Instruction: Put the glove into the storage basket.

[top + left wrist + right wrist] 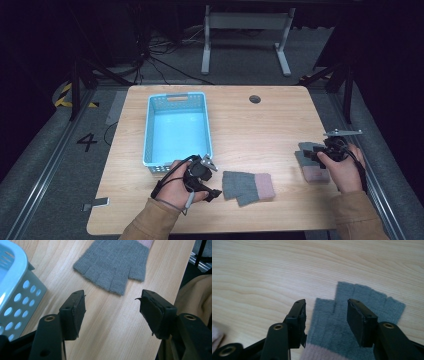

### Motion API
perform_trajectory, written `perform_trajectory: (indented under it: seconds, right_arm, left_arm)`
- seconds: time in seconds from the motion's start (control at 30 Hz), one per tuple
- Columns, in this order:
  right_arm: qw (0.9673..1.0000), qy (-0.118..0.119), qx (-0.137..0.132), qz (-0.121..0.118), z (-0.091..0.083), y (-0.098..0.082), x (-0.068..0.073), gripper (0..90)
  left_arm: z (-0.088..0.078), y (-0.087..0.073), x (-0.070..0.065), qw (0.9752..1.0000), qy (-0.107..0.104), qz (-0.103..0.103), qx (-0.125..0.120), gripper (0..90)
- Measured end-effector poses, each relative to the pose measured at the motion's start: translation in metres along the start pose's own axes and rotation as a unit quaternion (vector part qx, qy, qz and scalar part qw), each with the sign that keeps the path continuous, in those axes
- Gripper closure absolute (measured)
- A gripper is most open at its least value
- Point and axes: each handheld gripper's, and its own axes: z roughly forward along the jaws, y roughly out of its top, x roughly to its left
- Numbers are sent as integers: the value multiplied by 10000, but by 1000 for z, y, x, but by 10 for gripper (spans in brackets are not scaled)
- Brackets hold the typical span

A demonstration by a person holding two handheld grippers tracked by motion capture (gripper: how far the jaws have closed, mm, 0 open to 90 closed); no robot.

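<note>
Right gripper [324, 320] hangs over the right-hand fingerless glove [352, 322], jaws apart, nothing pinched. Left gripper [112, 312] gapes too, near the second glove [112, 265]. Soft, light knit; I'd pinch the pink cuff. Beyond, wooden table [260, 125], blue basket [176, 125], dark room.

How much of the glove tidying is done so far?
Nothing is put away: the blue basket holds no glove. The left tool is open beside one grey glove. The right tool is open above the other glove, gripping nothing. Both gloves still need picking up.
</note>
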Motion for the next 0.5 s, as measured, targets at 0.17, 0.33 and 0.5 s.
perform_trajectory:
  seconds: [0.17,0.33,0.5]
  right_arm:
    - [9995,-194,139,197,9,-3,-8,489]
    - [9987,-335,253,275,12,-6,-12,487]
    - [9975,-377,435,415,16,-9,-13,512]
  left_arm:
    - [-1,-1,0,10000,24,-11,-23,380]
    - [0,-1,0,10000,15,-5,-11,379]
    - [0,0,0,10000,15,-5,-30,377]
